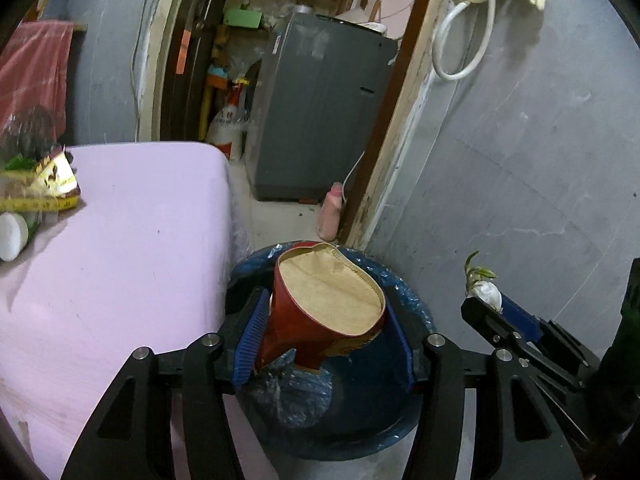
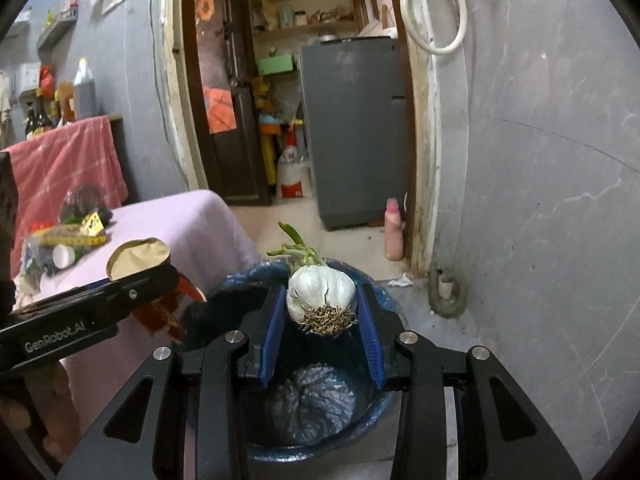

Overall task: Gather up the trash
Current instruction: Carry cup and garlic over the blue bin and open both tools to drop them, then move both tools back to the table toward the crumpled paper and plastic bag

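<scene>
Your left gripper (image 1: pixel 326 336) holds a crumpled red snack bag (image 1: pixel 320 316), torn open at the top with its tan lining showing. The blue pads bear on both sides of the bag, so I judge the grip intact. The bag hangs directly above the mouth of the bin (image 1: pixel 360 432), which is lined with a blue plastic liner (image 2: pixel 320 400).

Your right gripper (image 2: pixel 322 332) is clamped on a sprouted garlic bulb (image 2: pixel 322 292), roots toward the camera and green shoots pointing away. Its fingers stand narrow, pads against both flanks of the bulb. The bulb also sits over the bin's opening, nearer its far rim.

Progress: two pieces of trash are picked up and brought to the bin; neither is released. The visible part of the liner looks bare, so I judge this an early stage of the collection.

Outstanding: a cluster of items remains on the pink-covered table (image 1: pixel 132 248), well apart from the bin. It includes a yellow-and-brown wrapper (image 1: pixel 56 178), a bottle with a white cap (image 2: pixel 64 255) and dark bagged material behind them. I cannot tell which of these count as trash. A small white scrap (image 2: pixel 400 281) lies on the floor near the doorframe.

Next required, in my judgement: open both grippers over the bin, then return to the table.
</scene>
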A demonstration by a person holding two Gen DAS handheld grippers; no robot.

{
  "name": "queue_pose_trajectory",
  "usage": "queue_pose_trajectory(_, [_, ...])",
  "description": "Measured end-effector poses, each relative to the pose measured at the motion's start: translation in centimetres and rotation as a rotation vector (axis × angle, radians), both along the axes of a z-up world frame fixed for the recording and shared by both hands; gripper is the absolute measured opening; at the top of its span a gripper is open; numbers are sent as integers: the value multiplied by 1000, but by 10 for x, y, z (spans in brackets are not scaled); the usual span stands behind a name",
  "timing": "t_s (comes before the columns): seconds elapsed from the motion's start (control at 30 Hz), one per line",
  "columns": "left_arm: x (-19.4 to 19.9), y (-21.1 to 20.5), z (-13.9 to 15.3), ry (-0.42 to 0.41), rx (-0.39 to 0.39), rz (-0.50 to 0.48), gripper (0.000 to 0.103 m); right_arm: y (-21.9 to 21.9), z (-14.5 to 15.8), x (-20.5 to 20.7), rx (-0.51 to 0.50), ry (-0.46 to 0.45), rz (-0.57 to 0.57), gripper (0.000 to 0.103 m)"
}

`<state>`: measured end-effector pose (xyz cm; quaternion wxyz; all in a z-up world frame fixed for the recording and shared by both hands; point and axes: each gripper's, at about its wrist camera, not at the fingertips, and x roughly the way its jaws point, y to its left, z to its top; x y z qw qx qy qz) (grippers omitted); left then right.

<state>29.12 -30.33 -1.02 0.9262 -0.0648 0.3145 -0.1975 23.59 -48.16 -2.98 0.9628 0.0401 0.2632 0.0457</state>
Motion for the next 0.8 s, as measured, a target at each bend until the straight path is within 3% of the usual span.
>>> queue_pose_trajectory(0.37, [-1,-7,-11,3,80,7,54,-14,-5,16,86,47,3,36])
queue_pose_trajectory(0.43, [-1,-6,-12,7,84,7,60,-14,-5,17,90,54,8,37])
queue_pose_trajectory(0.53, [-2,-3,-11,10,74,12,61,-12,-4,18,88,48,11,44])
queue_pose_trajectory(0.67, [-3,7,-3,6,39,31,62,-11,4,15,89,21,3,44])
queue_pose_trajectory(0.8, [-9,23,14,-53,19,71,69,-8,20,8,81,-48,-20,54])
